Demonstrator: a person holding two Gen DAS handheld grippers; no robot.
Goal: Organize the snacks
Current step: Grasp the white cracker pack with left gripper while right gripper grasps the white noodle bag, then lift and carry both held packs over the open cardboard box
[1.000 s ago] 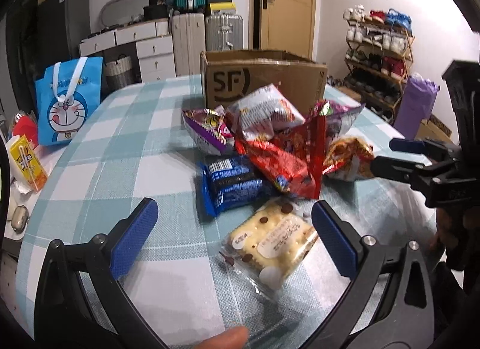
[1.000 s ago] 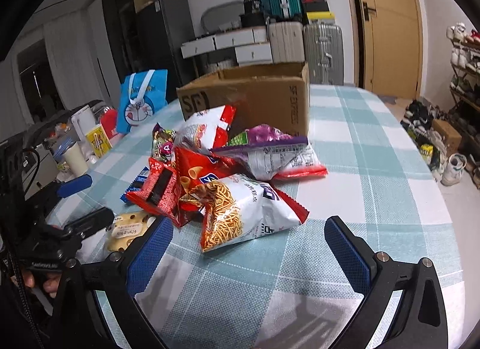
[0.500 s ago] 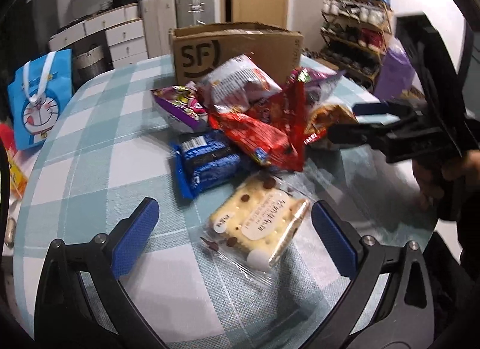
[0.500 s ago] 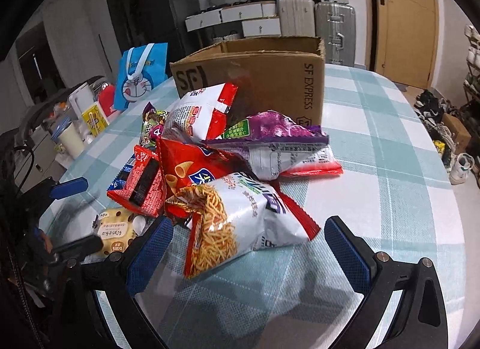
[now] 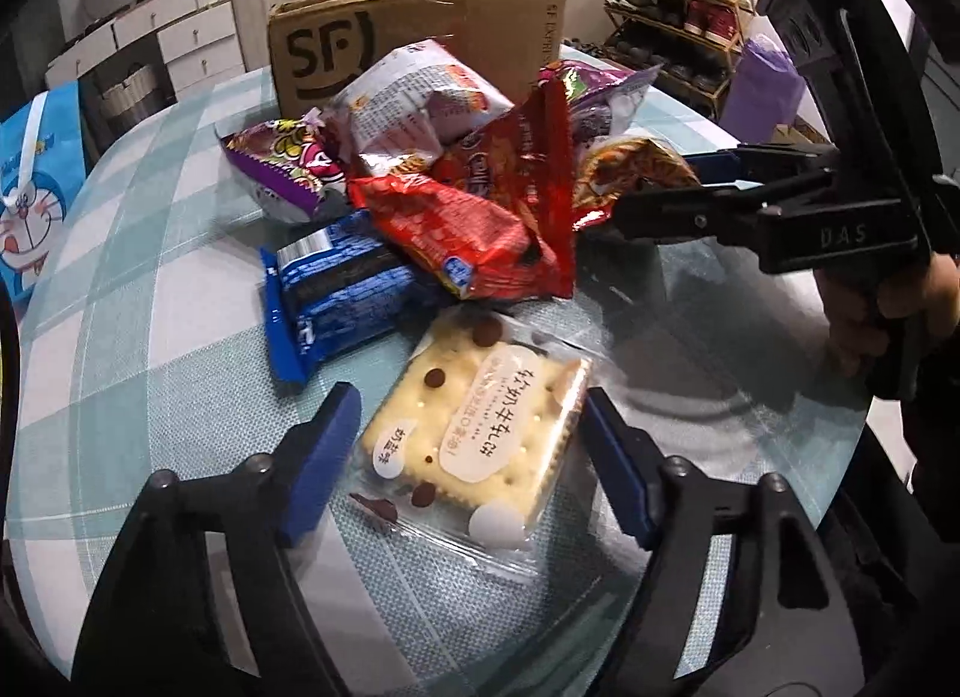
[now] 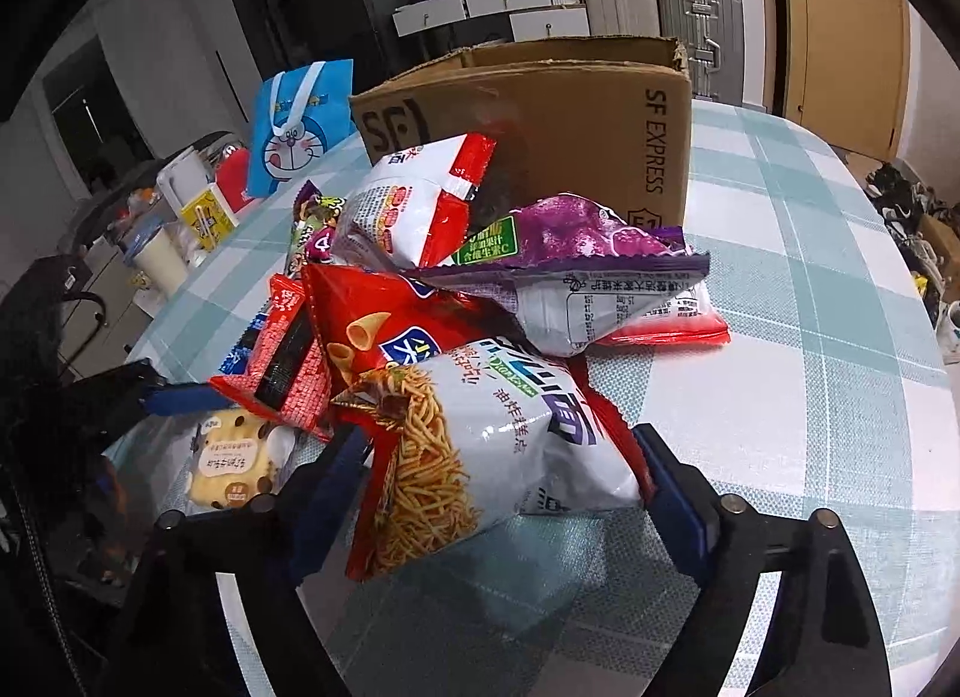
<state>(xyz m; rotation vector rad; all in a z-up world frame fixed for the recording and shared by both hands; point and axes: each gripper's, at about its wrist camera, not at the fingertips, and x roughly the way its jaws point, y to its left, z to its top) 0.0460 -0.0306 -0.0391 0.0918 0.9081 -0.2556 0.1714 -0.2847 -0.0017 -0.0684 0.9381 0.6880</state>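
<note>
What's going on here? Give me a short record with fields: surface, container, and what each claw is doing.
surface: checked tablecloth
container: open cardboard box behind the snack pile
left claw: closing around the cracker packet, pads not yet touching
right claw: closing around the noodle snack bag, pads at its sides

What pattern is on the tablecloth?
Pale teal and white checks on the tablecloth, clearest in the right wrist view.
</note>
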